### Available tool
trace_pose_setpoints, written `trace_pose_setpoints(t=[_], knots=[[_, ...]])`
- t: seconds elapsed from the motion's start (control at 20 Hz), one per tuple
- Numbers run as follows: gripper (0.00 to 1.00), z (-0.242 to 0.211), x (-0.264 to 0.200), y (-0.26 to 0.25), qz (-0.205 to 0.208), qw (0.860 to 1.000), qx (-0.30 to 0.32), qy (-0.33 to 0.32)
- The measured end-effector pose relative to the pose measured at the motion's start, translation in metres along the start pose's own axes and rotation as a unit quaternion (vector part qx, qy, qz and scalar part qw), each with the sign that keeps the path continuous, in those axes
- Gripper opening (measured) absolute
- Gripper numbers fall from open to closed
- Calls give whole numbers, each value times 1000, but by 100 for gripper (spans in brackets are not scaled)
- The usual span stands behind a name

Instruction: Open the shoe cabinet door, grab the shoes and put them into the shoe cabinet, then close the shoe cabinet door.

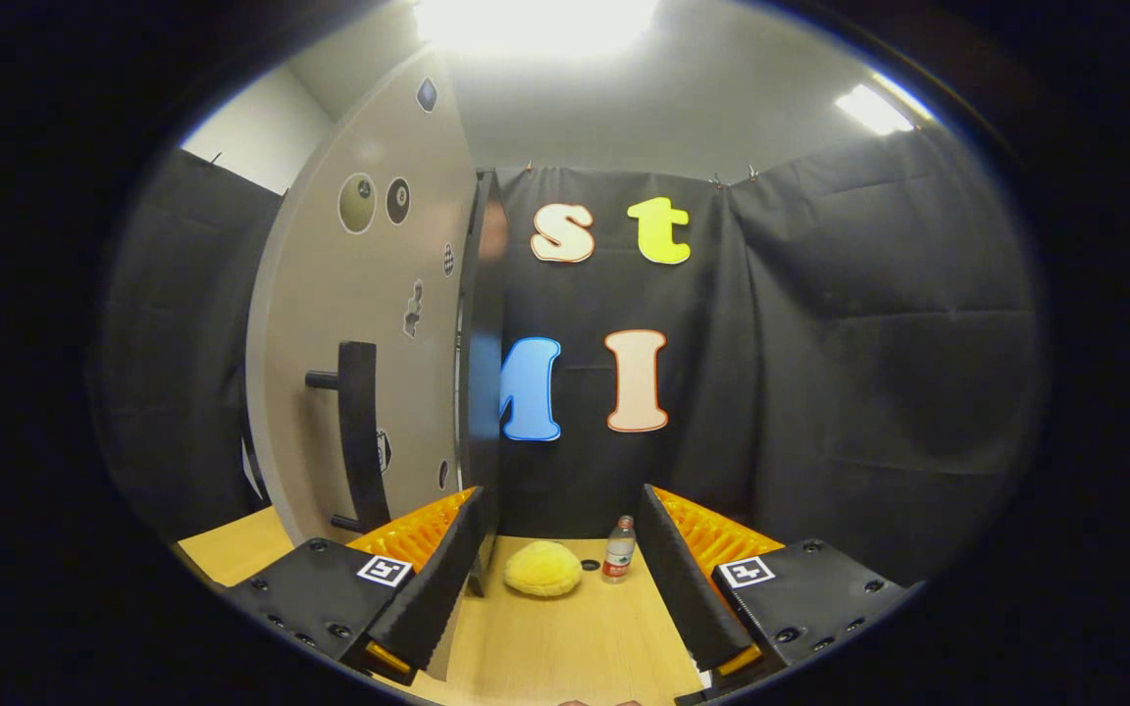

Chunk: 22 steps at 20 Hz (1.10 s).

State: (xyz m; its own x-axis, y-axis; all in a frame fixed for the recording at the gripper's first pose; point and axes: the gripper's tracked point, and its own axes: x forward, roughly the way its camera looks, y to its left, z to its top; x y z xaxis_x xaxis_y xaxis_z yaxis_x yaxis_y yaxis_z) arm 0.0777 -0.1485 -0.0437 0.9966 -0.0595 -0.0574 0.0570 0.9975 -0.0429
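Cabinet door (359, 324) stands ahead and to the left of the gripper (560, 579), its black handle (361, 436) upright, long axis vertical, just beyond the left finger. Fingers spread wide, gripping nothing, over the desk (565, 647). Shoes unseen.

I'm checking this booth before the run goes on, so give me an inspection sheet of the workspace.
Surface: wooden table, bare between the fingers.
Job's things: cabinet door stands ajar, edge toward the camera; black handle on its face; stickers on the door.
Clutter: yellow round object and small bottle ahead of the fingers.
Grippers: gripper open, holding nothing; one finger close to the door edge.
Cables: nothing seen.
Surroundings: black cloth wall, ceiling lights.
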Motion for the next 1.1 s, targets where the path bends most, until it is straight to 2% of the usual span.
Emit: trace_pose_setpoints(t=[0.35,0.6,0.85,1.1], knots=[[97,-8,24,41,90,995,25,33],[93,1,19,48,73,997,-5,27],[93,4,9,78,40,999,11,30],[93,-1,0,145,30,998,31,41]])
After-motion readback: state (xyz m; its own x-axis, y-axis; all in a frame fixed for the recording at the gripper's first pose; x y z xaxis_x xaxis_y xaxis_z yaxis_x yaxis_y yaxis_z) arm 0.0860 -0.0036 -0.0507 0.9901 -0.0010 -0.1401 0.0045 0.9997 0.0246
